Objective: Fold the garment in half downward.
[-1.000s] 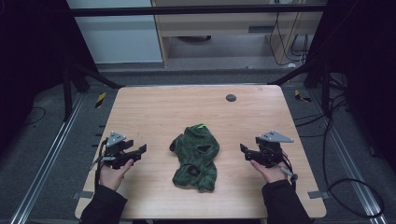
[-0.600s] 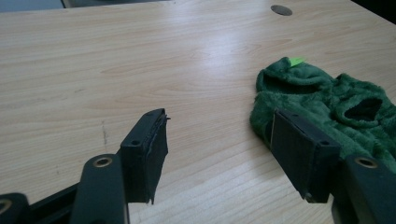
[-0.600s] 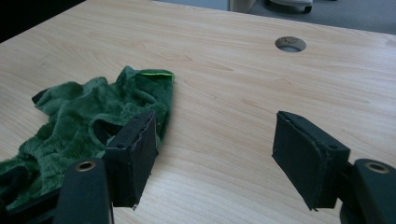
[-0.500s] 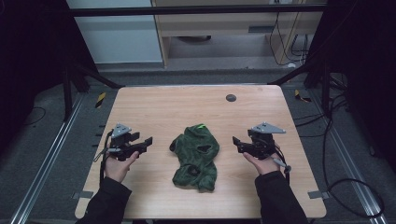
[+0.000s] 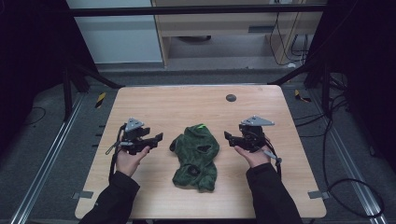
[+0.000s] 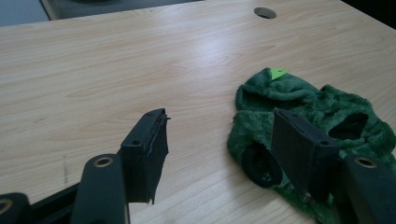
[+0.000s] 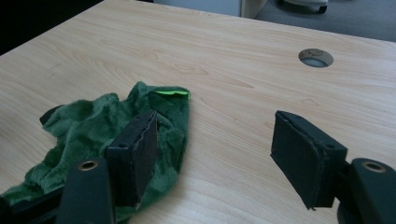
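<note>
High view showed green fleece garment (image 5: 196, 156) mid-table (image 5: 187, 105), left gripper (image 5: 156, 138) and right gripper (image 5: 229, 138) flanking it, jaws apart, empty.

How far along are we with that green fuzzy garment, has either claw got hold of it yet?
Nothing looks done yet: the green fuzzy garment lies crumpled mid-table, held by neither claw. In hand: the left claw and right claw flank it, both with jaws wide open, pointing inward; whether a jaw brushes the fleece cannot be told. Left to do: closing on the fabric and everything that follows.
</note>
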`<state>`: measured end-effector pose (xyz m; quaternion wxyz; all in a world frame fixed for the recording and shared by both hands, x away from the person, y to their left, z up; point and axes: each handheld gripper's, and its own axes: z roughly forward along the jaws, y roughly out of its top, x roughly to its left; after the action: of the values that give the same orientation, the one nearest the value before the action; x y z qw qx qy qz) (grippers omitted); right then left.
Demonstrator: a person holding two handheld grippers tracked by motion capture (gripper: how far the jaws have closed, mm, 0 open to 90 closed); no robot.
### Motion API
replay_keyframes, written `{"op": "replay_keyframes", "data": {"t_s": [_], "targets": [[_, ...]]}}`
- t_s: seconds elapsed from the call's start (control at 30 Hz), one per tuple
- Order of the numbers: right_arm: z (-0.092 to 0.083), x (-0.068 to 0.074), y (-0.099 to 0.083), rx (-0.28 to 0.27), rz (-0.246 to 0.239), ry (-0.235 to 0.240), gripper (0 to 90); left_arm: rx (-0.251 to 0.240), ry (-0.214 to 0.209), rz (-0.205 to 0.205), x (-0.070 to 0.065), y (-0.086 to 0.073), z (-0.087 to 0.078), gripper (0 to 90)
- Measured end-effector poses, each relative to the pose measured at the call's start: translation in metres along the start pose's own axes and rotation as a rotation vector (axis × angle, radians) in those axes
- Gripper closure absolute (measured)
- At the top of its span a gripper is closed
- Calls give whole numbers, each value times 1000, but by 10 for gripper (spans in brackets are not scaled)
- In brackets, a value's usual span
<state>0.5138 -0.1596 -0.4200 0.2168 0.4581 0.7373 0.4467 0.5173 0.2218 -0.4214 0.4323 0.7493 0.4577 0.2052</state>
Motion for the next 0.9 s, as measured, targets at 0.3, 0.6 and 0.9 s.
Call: {"op": "replay_keyframes", "data": {"t_s": [0.3, 0.6, 0.9], "targets": [[17, 5, 7, 15, 2, 11, 339, 17, -11, 29, -12, 10, 19, 370], [33, 5, 6, 33, 17, 19, 365, 55, -15, 48, -16, 14, 39, 385], [47, 5, 4, 62, 28, 26, 398, 73, -19, 63, -21, 15, 56, 408]]}}
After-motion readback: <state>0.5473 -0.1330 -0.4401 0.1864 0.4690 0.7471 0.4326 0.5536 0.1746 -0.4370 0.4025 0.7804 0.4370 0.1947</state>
